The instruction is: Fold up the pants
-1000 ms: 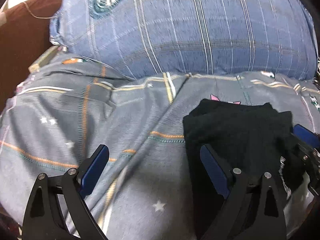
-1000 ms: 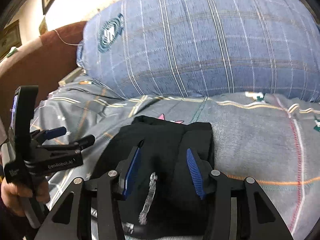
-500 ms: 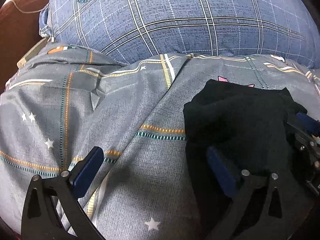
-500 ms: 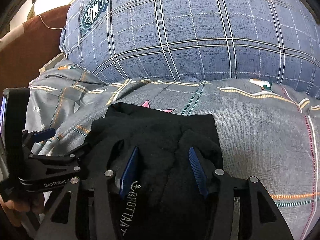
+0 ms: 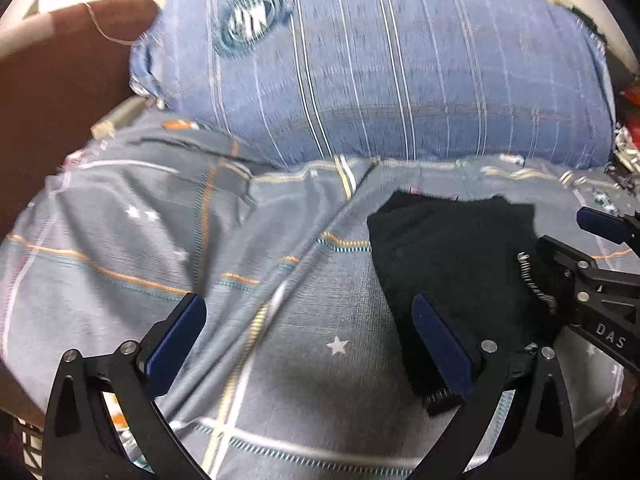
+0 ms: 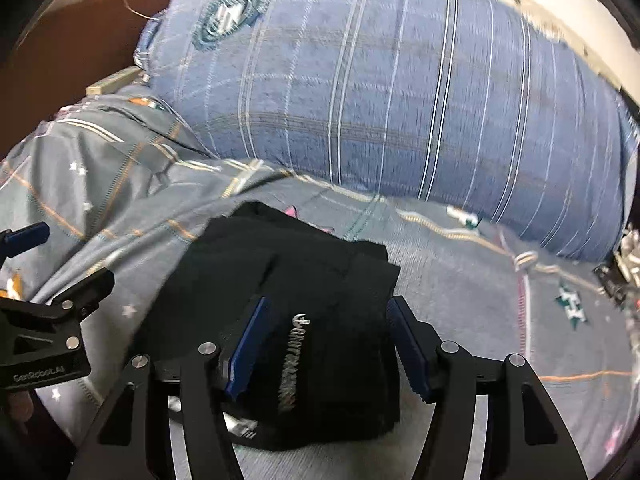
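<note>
The black pants (image 6: 288,292) lie folded into a compact bundle on the grey patterned bedsheet (image 6: 460,304), white lettering facing up. They also show in the left wrist view (image 5: 452,252) at the right. My right gripper (image 6: 324,344) is open, its blue pads on either side of the bundle's near end, just above it. My left gripper (image 5: 308,340) is open and empty over the sheet, its right finger (image 5: 440,340) at the bundle's left edge. The right gripper also shows at the right edge of the left wrist view (image 5: 588,248).
A large blue plaid pillow (image 6: 400,92) lies across the back of the bed. A brown headboard (image 5: 60,80) stands at the back left. Small clutter (image 6: 624,264) sits at the right edge of the bed.
Both grippers have pulled back and lifted from the bundle. The right gripper's jaws are wider apart than before. The pants stay in place on the sheet.
</note>
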Tool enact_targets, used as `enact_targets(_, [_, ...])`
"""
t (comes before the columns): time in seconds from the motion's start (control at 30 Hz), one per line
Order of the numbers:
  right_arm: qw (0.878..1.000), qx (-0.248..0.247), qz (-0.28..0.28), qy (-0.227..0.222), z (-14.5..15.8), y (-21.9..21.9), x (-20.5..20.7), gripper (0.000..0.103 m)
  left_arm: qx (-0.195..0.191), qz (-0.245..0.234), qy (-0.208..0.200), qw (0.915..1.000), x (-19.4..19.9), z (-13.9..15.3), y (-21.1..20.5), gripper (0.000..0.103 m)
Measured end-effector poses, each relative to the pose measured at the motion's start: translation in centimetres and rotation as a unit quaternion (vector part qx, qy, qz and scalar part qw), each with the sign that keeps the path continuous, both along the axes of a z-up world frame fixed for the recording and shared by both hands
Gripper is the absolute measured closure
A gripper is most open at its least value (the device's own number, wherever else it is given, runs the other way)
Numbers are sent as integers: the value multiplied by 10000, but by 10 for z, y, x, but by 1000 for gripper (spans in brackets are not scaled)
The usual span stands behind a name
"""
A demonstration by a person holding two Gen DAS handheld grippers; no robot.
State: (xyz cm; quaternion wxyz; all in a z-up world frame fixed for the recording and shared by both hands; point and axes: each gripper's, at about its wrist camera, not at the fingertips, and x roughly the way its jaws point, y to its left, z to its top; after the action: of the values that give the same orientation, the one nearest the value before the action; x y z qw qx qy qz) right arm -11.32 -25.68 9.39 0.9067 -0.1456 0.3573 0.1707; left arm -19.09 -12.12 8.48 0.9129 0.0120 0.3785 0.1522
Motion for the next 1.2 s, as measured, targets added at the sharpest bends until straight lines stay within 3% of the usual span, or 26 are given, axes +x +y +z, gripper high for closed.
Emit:
enact_targets(0.2, [9992,-50,24,-393,38,3,-37,35,188,-123,-474,9986,-36,39,2,0])
enact_targets(0.6, [9966,-4,71,-823,83,-6,-98,28,219,-306,-856,9956,-82,79,-11,0])
enact_targets(0.87, [9966,-33,47,-826,89,-17,-121,27,117,-273,-955,9950,-93,92,-10,0])
enact_targets(1.2, [9977,-119,-219,-637,76,-39,-118,26,-143,-290,-872,9957,-94,87,-8,0])
